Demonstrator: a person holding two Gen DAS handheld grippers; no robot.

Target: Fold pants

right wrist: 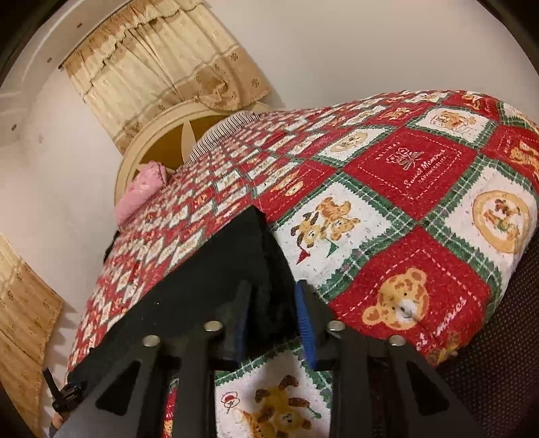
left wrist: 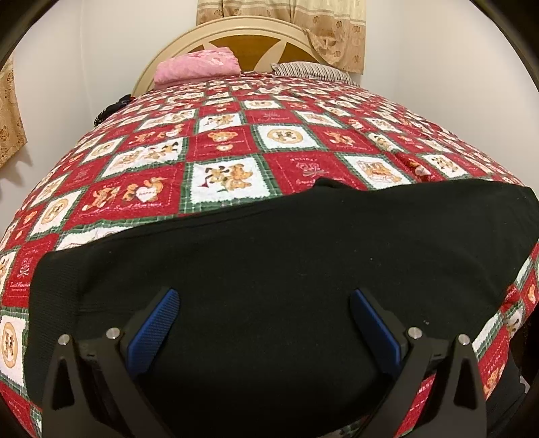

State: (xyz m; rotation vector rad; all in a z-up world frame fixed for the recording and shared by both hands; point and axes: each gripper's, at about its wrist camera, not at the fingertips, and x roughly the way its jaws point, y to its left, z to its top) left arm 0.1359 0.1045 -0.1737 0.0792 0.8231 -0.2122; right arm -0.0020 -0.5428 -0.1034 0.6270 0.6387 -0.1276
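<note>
The black pants lie flat across the near part of the bed, a dark band running left to right on the quilt; in the right wrist view a corner of the pants reaches up between the fingers. The left gripper hangs over the cloth with its blue pads spread wide and nothing between them; the right gripper has its jaws drawn close about the edge of the pants, though the dark fabric hides whether the pads actually press on it. The quilt is a patchwork of red and white squares with teddy bears and green plaid borders, covering the whole mattress; at the far end sit a pink pillow on the left and a striped pillow on the right, against a rounded cream headboard; behind it hangs a beige patterned curtain on a plain pale wall; another curtain hangs at the far left.
</note>
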